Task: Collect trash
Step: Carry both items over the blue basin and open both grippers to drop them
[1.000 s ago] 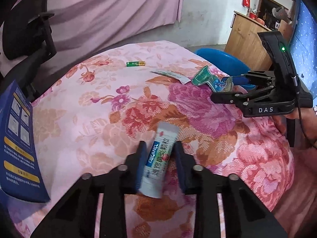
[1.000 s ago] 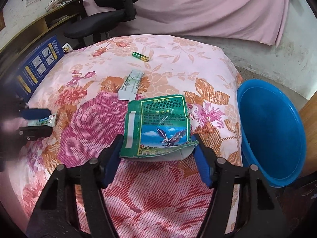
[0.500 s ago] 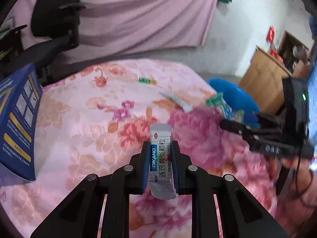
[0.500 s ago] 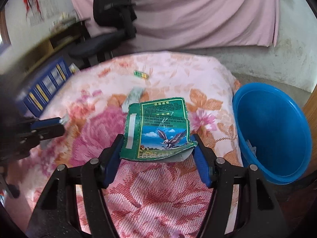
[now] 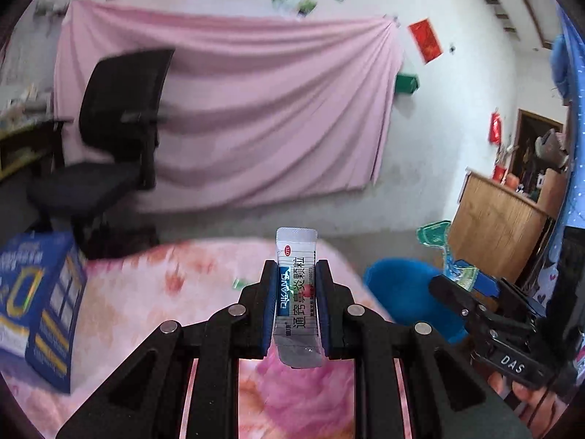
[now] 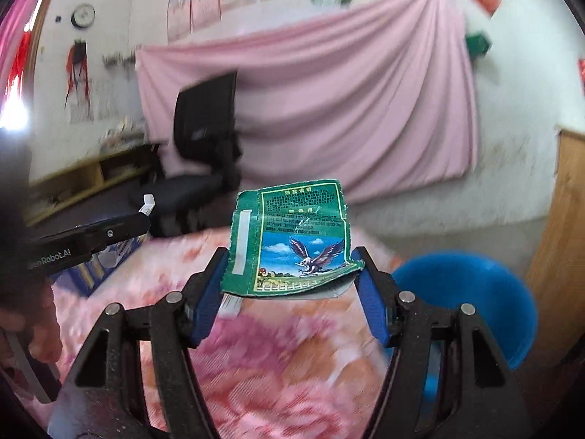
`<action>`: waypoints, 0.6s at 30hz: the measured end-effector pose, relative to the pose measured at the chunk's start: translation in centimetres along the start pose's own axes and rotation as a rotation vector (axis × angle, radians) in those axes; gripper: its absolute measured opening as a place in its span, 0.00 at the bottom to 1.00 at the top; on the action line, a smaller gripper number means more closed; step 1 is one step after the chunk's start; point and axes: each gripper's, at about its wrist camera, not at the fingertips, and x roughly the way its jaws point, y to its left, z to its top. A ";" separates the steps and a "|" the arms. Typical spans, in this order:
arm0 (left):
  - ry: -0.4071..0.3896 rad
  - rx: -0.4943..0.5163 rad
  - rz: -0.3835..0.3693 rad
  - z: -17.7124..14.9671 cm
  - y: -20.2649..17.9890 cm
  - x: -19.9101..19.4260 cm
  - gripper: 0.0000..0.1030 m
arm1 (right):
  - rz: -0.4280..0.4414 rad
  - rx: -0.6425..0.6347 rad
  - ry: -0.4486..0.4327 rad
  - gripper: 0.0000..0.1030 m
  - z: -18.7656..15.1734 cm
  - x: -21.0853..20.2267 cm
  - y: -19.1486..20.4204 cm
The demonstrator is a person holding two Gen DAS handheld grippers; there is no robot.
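The little packet [image 5: 296,292] is pinched tight in the left gripper [image 5: 295,305], up in the air above the flowery bed [image 5: 153,292]. The green wrapper [image 6: 292,245] is squeezed in the right gripper [image 6: 292,292] — both look lifted so they can go to the blue tub [image 6: 471,292] just beside the bed.

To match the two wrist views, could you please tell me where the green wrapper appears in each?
Left wrist view: green wrapper at right of middle, sticking up from the right gripper, above the blue basin.
Right wrist view: green wrapper at centre, held between the fingers.
Shared landmark: the black chair before the pink curtain.
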 end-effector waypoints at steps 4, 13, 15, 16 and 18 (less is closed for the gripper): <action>-0.082 0.033 -0.041 1.7 -2.3 -0.2 0.16 | -0.081 -0.022 -0.149 0.89 1.2 -2.5 -1.0; -0.200 0.110 -0.145 3.8 -7.4 0.1 0.16 | -0.232 -0.025 -0.367 0.89 2.4 -6.4 -3.8; -0.208 0.122 -0.172 4.1 -8.5 0.5 0.16 | -0.275 -0.020 -0.393 0.89 2.5 -7.1 -4.3; -0.211 0.126 -0.187 4.3 -9.1 0.8 0.16 | -0.298 -0.019 -0.403 0.89 2.5 -7.4 -4.6; -0.223 0.133 -0.212 4.5 -10.5 1.3 0.17 | -0.334 -0.017 -0.416 0.89 2.5 -8.2 -5.1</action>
